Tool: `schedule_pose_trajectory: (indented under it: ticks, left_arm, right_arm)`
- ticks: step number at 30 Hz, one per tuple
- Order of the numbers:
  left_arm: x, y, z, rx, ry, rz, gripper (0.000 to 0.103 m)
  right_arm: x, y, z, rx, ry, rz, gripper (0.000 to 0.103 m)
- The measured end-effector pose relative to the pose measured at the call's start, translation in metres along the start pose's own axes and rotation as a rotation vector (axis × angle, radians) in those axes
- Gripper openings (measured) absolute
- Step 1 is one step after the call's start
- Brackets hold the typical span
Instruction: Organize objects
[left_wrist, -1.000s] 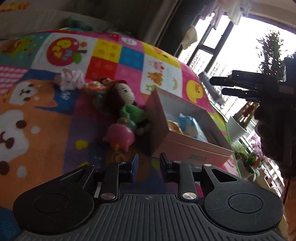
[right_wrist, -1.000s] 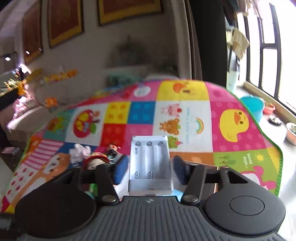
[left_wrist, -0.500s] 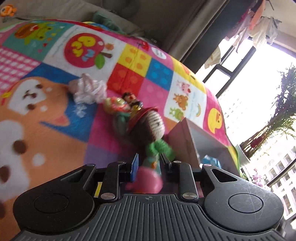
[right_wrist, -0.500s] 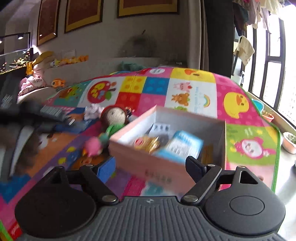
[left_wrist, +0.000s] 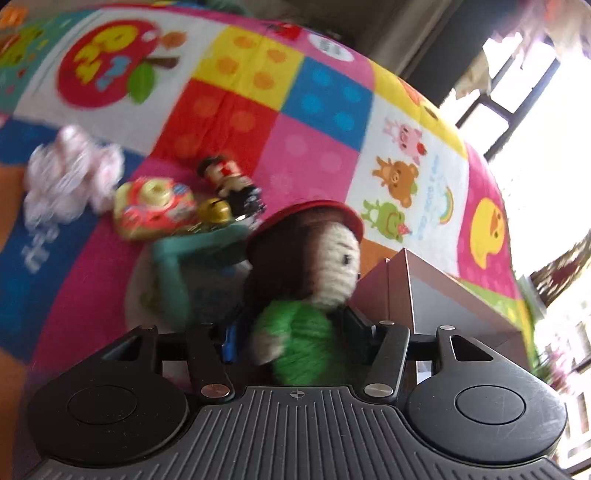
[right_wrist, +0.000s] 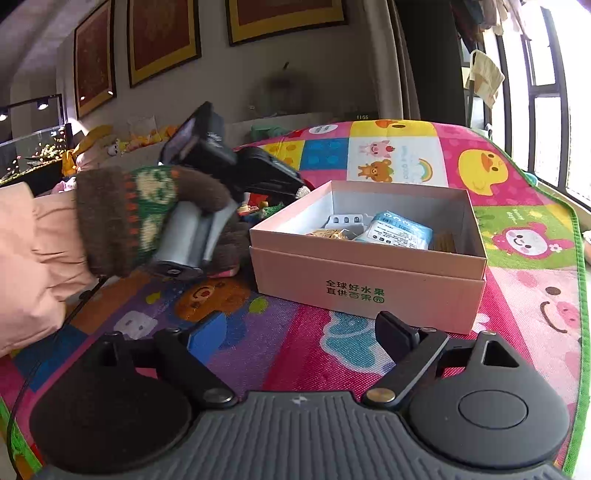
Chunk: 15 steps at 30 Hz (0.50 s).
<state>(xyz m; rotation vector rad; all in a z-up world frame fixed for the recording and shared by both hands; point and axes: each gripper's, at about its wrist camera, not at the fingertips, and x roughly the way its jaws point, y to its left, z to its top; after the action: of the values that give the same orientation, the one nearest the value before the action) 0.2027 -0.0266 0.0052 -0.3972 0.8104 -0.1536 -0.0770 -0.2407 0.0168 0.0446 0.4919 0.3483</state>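
In the left wrist view a crocheted doll (left_wrist: 314, 273) with a red hat and green body lies on the play mat beside the pink box (left_wrist: 424, 291). My left gripper (left_wrist: 291, 332) is open with its jaws on either side of the doll's green body. In the right wrist view the open pink box (right_wrist: 369, 266) holds a white battery holder (right_wrist: 345, 220), a blue packet (right_wrist: 397, 230) and a gold item. My right gripper (right_wrist: 299, 336) is open and empty, in front of the box. The left gripper, held by a gloved hand (right_wrist: 147, 218), shows left of the box.
Beyond the doll lie a small figurine (left_wrist: 231, 181), a gold and red toy (left_wrist: 155, 206), a teal piece (left_wrist: 184, 266) and a white fluffy item (left_wrist: 70, 173). The colourful play mat (right_wrist: 517, 236) ends at a green edge on the right, near windows.
My left gripper has moved forward and its jaws now sit around the doll's green body. My right gripper has let go of the battery holder, which now lies in the box, and has drawn back.
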Motion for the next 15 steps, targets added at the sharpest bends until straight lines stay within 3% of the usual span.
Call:
schedule_pose_trajectory:
  ticks: [4, 7, 11, 15]
  left_arm:
    - [0.002, -0.001, 0.009, 0.033, 0.072, 0.013, 0.045]
    - [-0.017, 0.019, 0.008, -0.042, 0.112, -0.076, 0.043]
    - [-0.080, 0.046, -0.009, -0.026, 0.054, -0.170, 0.043]
    - [-0.136, 0.091, -0.040, -0.031, 0.000, -0.161, 0.043]
  right_arm:
    - [0.001, -0.007, 0.001, 0.039, -0.005, 0.003, 0.090]
    - [0.003, -0.008, 0.002, 0.056, -0.005, 0.002, 0.091]
    - [0.007, -0.007, 0.003, 0.055, 0.009, -0.006, 0.093]
    - [0.015, -0.001, 0.007, 0.015, 0.058, -0.012, 0.093]
